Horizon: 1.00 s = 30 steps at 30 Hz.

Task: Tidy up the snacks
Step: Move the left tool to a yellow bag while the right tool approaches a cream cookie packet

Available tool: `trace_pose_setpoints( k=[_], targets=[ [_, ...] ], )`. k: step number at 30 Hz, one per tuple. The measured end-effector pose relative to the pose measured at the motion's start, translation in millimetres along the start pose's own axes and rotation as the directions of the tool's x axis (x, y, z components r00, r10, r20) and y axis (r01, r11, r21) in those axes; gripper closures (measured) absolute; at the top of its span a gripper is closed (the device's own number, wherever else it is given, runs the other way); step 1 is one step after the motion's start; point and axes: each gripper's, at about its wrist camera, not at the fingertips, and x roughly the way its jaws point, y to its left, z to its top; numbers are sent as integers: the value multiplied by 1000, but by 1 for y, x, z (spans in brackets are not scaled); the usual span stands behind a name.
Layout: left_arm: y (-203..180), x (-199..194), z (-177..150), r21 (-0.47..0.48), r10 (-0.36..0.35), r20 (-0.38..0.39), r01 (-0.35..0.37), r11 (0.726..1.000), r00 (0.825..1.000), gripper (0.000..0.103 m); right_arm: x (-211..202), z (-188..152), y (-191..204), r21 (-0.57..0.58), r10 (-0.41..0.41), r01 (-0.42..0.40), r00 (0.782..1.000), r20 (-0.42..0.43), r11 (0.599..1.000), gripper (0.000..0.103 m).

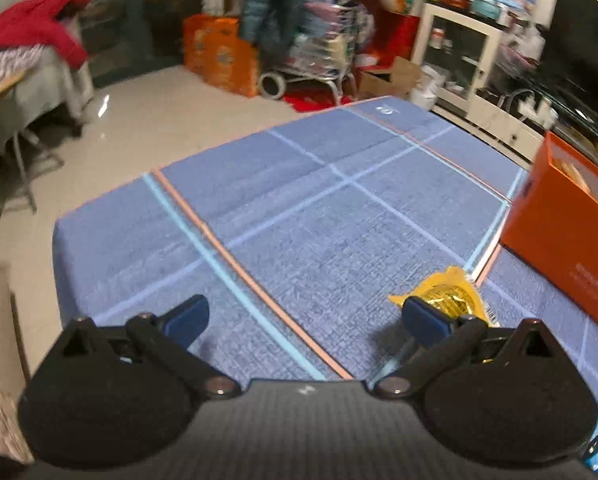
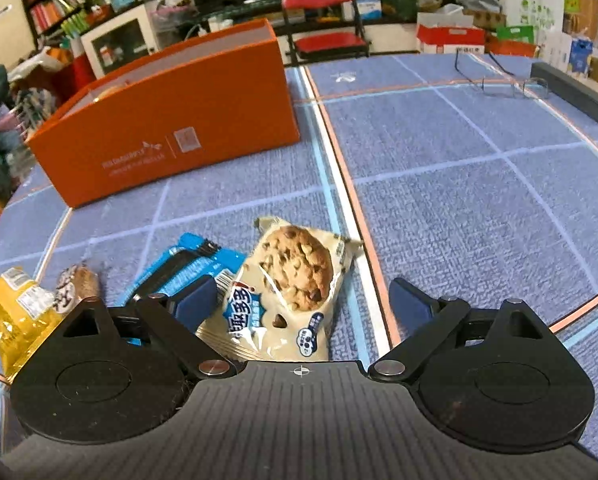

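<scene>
While our right gripper (image 2: 303,304) hangs spread over the cookie packet (image 2: 287,292), we risk snagging the blue packet (image 2: 187,268); left gripper (image 1: 305,318) also spread, empty.

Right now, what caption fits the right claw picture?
Open right claw above white chocolate-chip cookie packet, near orange cardboard box.

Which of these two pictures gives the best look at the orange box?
The right wrist view: the orange box shows whole there, long printed side, open top and end, standing on the blue cloth. The left wrist view catches only one corner of it at the right edge.
</scene>
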Motion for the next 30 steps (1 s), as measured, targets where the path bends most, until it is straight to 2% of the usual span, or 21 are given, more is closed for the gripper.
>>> trace_pose_setpoints(
  k=[3, 5, 7, 10, 12, 13, 15, 18, 25, 30],
  targets=[
    [-5, 3, -6, -20, -12, -19, 12, 1000, 1000, 1, 2, 2, -3, 18, -19, 18, 1000, 20, 1000, 19],
    [-16, 6, -10, 9, -22, -19, 22, 1000, 1000, 1, 4, 2, -2, 9, -31, 30, 999, 29, 999, 24],
    [-23, 12, -14, 36, -27, -36, 28, 999, 999, 1, 4, 1, 1, -20, -61, 62, 998, 30, 998, 34],
    [-30, 20, -16, 39, -44, -52, 46, 998, 998, 1, -1, 0, -3, -33, -47, 48, 999, 21, 998, 40],
    [-35, 26, -11, 58, -60, -50, 63, 996, 997, 1, -3, -3, -4, -86, -44, 45, 999, 10, 995, 37],
    [-38, 29, -9, 76, -78, -46, 81, 994, 996, 1, -5, -5, -5, -106, -41, 42, 999, 11, 994, 28],
    [-44, 37, -5, 120, -115, -42, 120, 986, 992, 1, -6, -10, -8, -131, -53, 54, 999, 11, 990, 21],
    [-45, 47, -2, 172, -196, -43, 200, 965, 980, 1, -8, -11, -11, -161, -36, 39, 999, 22, 986, 29],
    [-48, 57, 6, 230, -300, -87, 312, 922, 950, 1, -5, -9, -5, -196, -22, 26, 999, 25, 980, 29],
    [-55, 63, 12, 203, -314, -88, 326, 923, 945, 1, -4, -9, -8, -202, -11, 16, 1000, 26, 979, 24]
  ],
)
